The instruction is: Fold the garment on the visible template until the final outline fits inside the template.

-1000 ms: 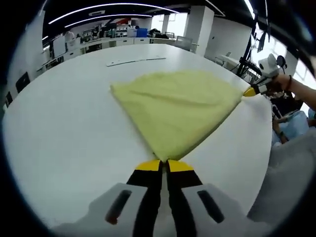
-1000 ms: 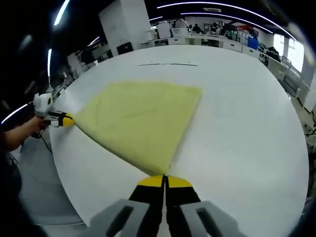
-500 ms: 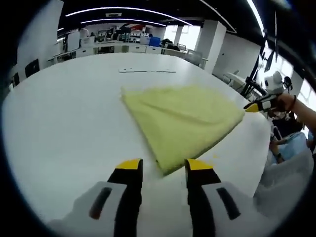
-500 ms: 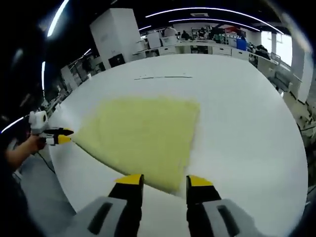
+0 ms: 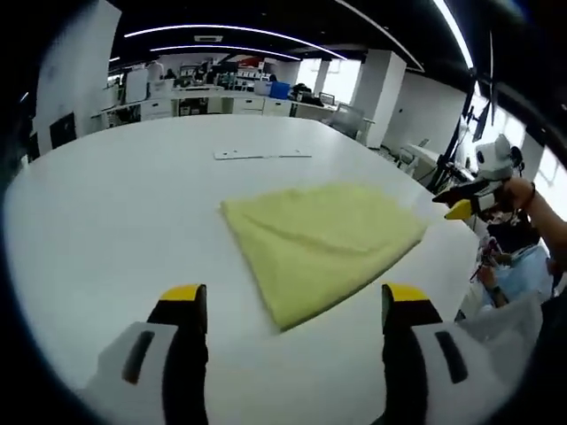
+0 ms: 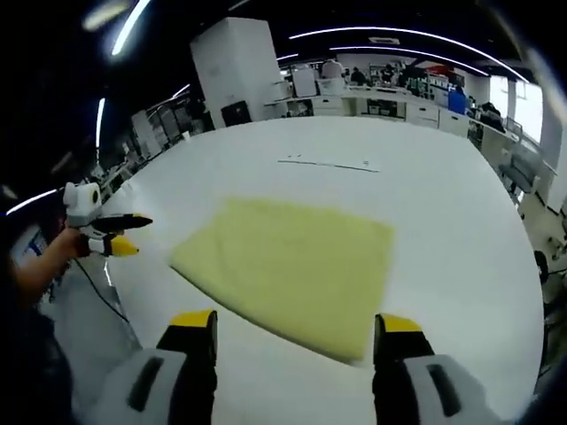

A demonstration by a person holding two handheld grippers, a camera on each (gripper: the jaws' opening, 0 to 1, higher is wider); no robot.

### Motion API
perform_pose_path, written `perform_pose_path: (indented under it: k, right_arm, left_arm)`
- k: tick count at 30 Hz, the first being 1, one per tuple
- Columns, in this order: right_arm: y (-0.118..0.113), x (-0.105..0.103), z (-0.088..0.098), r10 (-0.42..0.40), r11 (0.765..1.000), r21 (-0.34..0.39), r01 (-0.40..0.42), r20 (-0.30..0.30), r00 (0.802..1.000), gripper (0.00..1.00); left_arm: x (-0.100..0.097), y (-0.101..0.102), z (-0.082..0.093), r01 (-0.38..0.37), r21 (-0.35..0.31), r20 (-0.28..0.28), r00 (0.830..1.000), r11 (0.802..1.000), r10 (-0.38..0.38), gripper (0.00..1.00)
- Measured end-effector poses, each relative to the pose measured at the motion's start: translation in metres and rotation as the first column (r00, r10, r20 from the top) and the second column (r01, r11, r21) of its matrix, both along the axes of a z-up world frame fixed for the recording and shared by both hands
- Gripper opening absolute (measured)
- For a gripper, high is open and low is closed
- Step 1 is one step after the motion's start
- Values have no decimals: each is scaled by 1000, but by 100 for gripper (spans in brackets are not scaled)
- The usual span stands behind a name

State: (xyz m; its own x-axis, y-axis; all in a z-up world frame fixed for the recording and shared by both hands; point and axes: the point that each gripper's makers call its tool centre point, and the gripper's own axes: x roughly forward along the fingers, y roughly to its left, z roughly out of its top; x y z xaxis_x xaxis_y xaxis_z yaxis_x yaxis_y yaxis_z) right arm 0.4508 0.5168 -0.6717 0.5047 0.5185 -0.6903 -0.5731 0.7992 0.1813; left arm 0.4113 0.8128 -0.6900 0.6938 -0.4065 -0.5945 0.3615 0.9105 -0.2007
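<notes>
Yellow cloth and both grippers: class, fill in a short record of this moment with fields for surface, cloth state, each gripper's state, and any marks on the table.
surface: white table
cloth: yellow, folded, lying flat on the table, free of both grippers
left gripper: open, jaws wide apart, above the table short of the cloth's near corner
right gripper: open, jaws wide apart, near the cloth's near edge
marks: thin line on the table beyond the cloth
</notes>
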Motion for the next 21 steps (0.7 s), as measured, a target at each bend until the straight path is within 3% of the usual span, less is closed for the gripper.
perform_pose_path:
  k: [3,10,13,21]
  right_arm:
    - [6,-5,8,7,1000,13,-7,19,1000,79]
    - [12,-15,18,8,1000,28,-9,37,999,92]
    - [15,-20,19,7,1000,29,-8,41,999,94]
    - [10,-33,18,24,998,-67,-20,66,998,99]
  left_arm:
    - [-4,1,2,5,45,7,1000,999,-5,82]
    - [-11,-1,18,-32,-14,30,999,999,32,91]
    - [-15,0,21,-40,-3,33,999,999,40,94]
    - [-25,2,22,-50,39,28,998,998,49,99]
